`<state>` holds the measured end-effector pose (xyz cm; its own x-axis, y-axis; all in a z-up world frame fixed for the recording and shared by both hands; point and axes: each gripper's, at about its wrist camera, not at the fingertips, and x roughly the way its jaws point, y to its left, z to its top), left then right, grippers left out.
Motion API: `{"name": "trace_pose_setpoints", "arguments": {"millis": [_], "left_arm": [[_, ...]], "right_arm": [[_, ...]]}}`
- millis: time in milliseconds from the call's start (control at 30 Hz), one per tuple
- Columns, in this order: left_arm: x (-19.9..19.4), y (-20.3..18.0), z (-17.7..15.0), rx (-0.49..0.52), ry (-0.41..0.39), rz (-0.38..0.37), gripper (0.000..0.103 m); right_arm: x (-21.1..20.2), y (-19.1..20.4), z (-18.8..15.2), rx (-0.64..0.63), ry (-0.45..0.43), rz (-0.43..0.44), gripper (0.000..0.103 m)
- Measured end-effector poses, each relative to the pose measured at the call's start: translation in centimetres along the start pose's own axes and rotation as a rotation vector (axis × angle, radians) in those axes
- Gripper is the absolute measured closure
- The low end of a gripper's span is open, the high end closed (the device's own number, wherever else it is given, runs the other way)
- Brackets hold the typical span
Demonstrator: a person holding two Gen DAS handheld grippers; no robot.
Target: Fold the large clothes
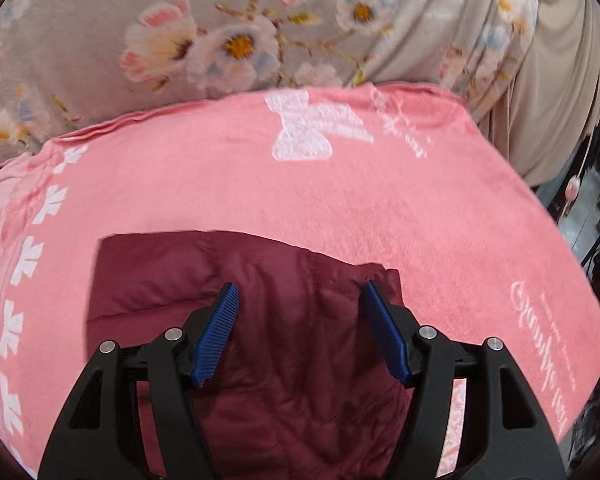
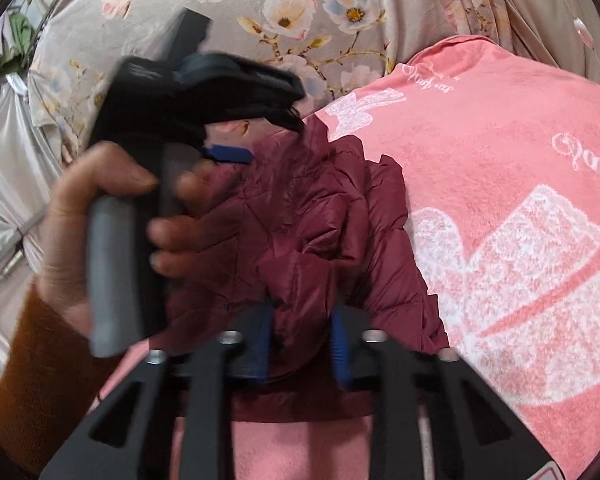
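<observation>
A maroon quilted jacket point(image 1: 260, 300) lies folded on a pink towel point(image 1: 340, 200) spread over a bed. My left gripper point(image 1: 300, 292) is open just above the jacket, its blue pads apart and holding nothing. In the right wrist view the jacket point(image 2: 320, 220) is bunched and lifted. My right gripper point(image 2: 302, 320) is shut on a fold of it between its blue pads. The left gripper's black body point(image 2: 188, 92) shows there at upper left, held by a hand point(image 2: 100, 216).
A grey floral bedsheet point(image 1: 220, 40) covers the bed beyond the towel point(image 2: 500, 200). The bed edge drops off at the right, with dark clutter point(image 1: 596, 208) beyond. A shiny white curtain point(image 2: 8, 168) hangs at the left.
</observation>
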<state>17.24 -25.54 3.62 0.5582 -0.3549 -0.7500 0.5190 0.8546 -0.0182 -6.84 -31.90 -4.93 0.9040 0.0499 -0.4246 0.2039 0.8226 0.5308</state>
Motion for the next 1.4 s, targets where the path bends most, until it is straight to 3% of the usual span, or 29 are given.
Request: {"name": "trace_pose_setpoints", "arguments": {"millis": [200, 400, 767, 1200, 1300, 1367, 1400], "left_arm": [[5.0, -2.2, 0.2, 0.031, 0.085, 0.015, 0.051], [8.0, -4.2, -0.8, 0.060, 0.126, 0.020, 0.053], [11.1, -5.6, -2.8, 0.107, 0.102, 0.081, 0.053], [12.6, -6.1, -3.5, 0.126, 0.081, 0.127, 0.053], [11.8, -5.6, -3.3, 0.106, 0.060, 0.101, 0.052], [9.7, -4.7, -3.2, 0.074, 0.032, 0.084, 0.052], [8.3, -4.3, -3.2, 0.055, 0.020, 0.071, 0.052]], "right_arm": [[-3.1, -2.0, 0.0, 0.047, -0.083, 0.021, 0.096], [-1.4, -6.1, -2.4, 0.174, 0.002, -0.045, 0.097], [0.9, -7.0, -3.4, 0.162, 0.093, -0.132, 0.098], [1.6, -6.1, -3.1, 0.092, 0.107, -0.179, 0.097], [0.2, -6.5, -2.7, 0.109, 0.092, -0.133, 0.092], [-1.6, -6.4, -2.3, 0.079, 0.060, -0.171, 0.072], [-2.6, -6.3, -2.0, 0.067, 0.040, -0.186, 0.070]]}}
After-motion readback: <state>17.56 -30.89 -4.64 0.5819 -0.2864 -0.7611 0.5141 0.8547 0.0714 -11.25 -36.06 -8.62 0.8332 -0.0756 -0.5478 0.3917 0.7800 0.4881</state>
